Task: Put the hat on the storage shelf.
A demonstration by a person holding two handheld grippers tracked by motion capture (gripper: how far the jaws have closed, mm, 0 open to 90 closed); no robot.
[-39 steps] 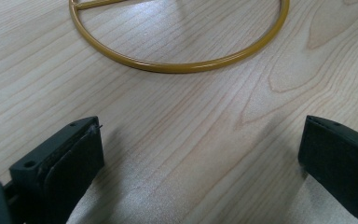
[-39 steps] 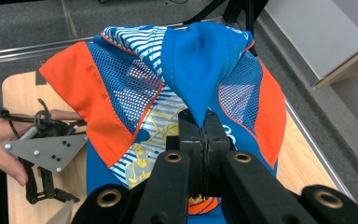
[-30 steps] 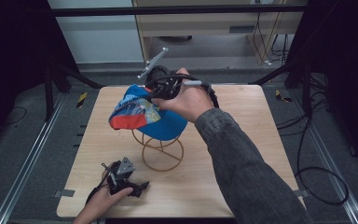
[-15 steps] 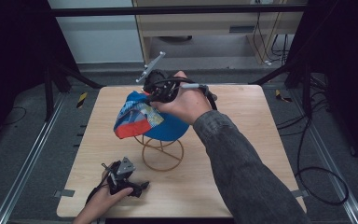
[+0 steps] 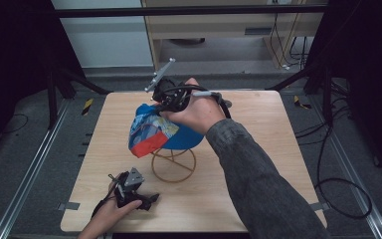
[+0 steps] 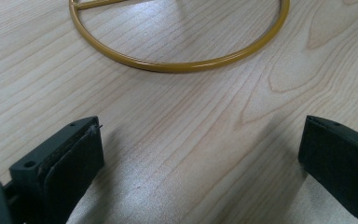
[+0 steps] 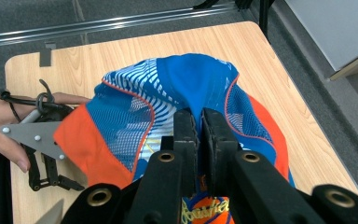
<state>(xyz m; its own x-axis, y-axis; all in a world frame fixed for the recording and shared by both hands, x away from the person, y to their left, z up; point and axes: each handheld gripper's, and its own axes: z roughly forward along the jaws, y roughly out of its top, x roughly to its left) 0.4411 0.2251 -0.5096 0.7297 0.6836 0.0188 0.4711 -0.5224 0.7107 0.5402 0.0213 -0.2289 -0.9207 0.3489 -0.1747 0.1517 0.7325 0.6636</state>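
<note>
Cap (image 5: 160,130), one, sits over my single wire stand (image 5: 173,167) mid-table, my right gripper (image 5: 168,97) clamped on its fabric; my left gripper (image 5: 135,191) rests spread near the front edge.

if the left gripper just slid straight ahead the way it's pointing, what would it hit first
Probably the gold wire ring at the base of the stand. The left gripper rests low on the wooden table, jaws open, with bare wood between them and the ring.
</note>
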